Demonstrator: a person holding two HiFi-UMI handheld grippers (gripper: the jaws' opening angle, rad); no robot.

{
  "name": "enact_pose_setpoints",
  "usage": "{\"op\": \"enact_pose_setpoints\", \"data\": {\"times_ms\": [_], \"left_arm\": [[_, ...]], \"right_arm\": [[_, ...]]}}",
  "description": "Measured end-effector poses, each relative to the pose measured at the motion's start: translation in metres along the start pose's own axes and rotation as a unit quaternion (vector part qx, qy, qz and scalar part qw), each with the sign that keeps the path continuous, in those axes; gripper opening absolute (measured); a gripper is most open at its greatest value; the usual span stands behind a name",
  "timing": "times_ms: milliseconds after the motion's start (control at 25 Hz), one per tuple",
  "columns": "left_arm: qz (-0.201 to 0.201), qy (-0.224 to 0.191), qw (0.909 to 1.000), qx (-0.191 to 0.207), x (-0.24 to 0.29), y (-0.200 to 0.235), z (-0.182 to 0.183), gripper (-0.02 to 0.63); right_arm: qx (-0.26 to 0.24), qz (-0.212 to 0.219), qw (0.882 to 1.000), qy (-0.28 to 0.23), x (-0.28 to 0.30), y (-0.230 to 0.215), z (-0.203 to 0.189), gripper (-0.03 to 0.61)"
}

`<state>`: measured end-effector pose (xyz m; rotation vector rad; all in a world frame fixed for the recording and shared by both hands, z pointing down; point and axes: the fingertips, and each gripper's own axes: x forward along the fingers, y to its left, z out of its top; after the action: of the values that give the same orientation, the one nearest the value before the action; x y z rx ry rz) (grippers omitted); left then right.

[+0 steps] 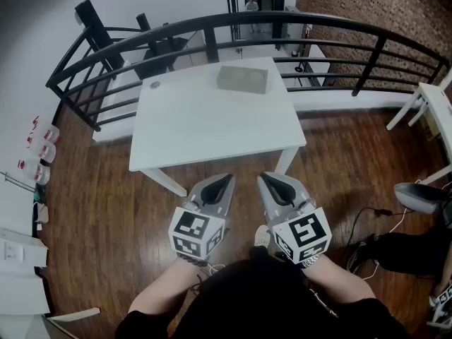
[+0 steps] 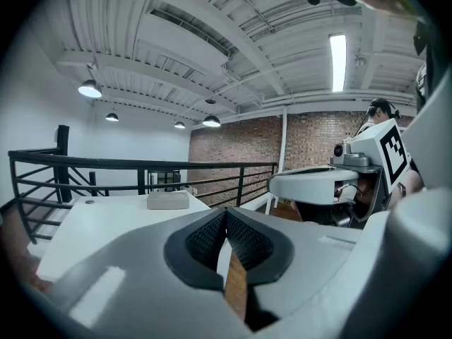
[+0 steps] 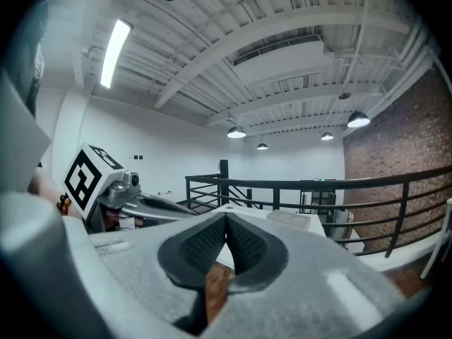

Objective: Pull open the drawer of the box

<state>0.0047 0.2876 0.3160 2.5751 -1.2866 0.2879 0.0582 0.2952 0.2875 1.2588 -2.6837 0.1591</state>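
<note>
A small grey box (image 1: 244, 79) lies flat near the far edge of the white table (image 1: 205, 126); it also shows as a low grey block (image 2: 168, 200) in the left gripper view and faintly (image 3: 291, 218) in the right gripper view. My left gripper (image 1: 227, 179) and right gripper (image 1: 262, 176) hang side by side over the floor, short of the table's near edge, far from the box. Both are shut with nothing between their jaws (image 2: 226, 212) (image 3: 226, 217).
A black metal railing (image 1: 282, 21) curves behind the table. A small round object (image 1: 155, 85) sits at the table's far left corner. Another white table (image 1: 436, 111) stands at the right, with a chair base and cables (image 1: 395, 214) on the wooden floor.
</note>
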Motion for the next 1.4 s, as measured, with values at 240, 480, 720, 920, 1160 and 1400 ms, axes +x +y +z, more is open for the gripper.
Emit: {"op": "enact_pose_setpoints", "data": {"times_ms": [240,480,720,920,1160,1400], "left_arm": [[0.008,0.006,0.9999,-0.004,0.051,0.012,0.010,0.015],[0.022,0.009,0.9997,-0.005,0.088,0.017,0.024,0.015],[0.040,0.007,0.9992,0.000,0.109,0.023,0.034,0.015],[0.046,0.005,0.9989,0.005,0.121,0.023,0.042,0.015],[0.047,0.006,0.9988,0.007,0.133,0.028,0.050,0.015],[0.051,0.001,0.9987,0.005,0.145,0.040,0.057,0.015]], "right_arm": [[0.002,0.006,1.000,0.003,0.024,-0.049,0.002,-0.008],[0.003,0.022,1.000,0.003,0.038,-0.085,0.007,-0.008],[-0.001,0.038,0.999,-0.004,0.047,-0.107,0.011,-0.008],[-0.005,0.046,0.999,-0.010,0.048,-0.118,0.017,-0.008],[-0.011,0.051,0.999,-0.010,0.057,-0.127,0.024,-0.008],[-0.017,0.053,0.998,-0.010,0.071,-0.137,0.029,-0.008]]}}
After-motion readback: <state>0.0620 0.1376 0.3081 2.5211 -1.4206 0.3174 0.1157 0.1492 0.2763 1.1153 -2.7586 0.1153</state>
